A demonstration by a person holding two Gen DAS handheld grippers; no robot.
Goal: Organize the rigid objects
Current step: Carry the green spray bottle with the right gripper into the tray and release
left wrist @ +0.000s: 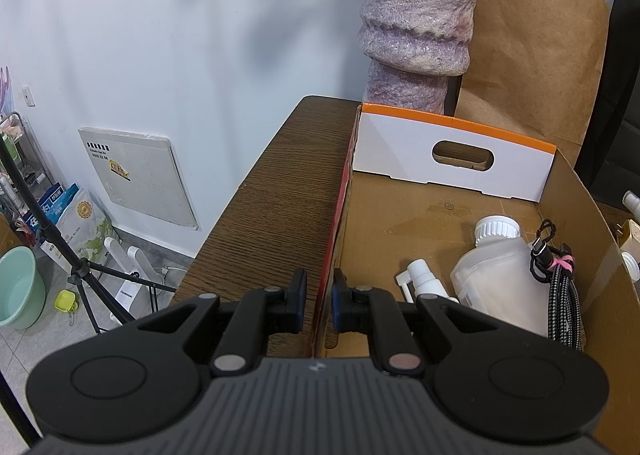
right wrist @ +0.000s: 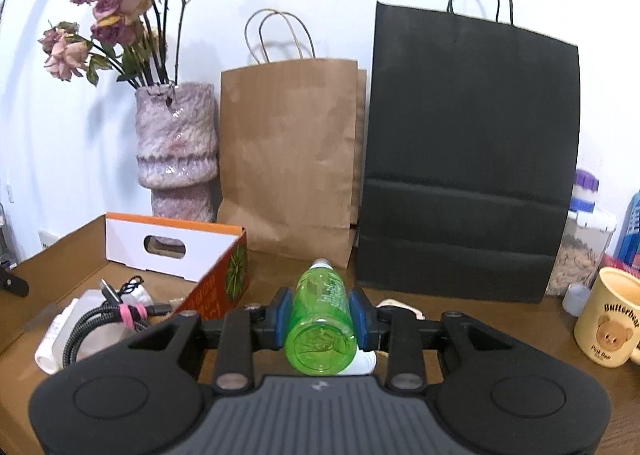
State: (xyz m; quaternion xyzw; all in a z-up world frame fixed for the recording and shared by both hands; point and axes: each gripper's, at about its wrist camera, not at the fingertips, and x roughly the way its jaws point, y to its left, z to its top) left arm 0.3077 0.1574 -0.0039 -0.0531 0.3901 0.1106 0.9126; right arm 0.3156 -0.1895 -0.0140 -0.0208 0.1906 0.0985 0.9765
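While the cardboard box [left wrist: 460, 215] sits on the desk [left wrist: 276, 207] with its near-left wall pinched between the pads of the left claw [left wrist: 320, 305], the move to come turns on how the green bottle [right wrist: 322, 319] lies from that box: it is to the right of the box's orange-printed wall, outside it and held above the desk. The bottle's long axis runs straight away from the right claw [right wrist: 321, 319], base toward the camera and white neck pointing at the brown paper bag [right wrist: 292, 159] behind the box. The left claw is nearly closed, clamped on the box wall, apparently steadying it. Inside the box, near its right wall, lie a white jug [left wrist: 500, 275], a small spray bottle [left wrist: 424, 283] and a coiled braided cable [left wrist: 560, 295]. The right claw stands partly open, its blue pads pressed against both sides of the green bottle. Judging by this, the right hand must carry the bottle leftward over the box wall.
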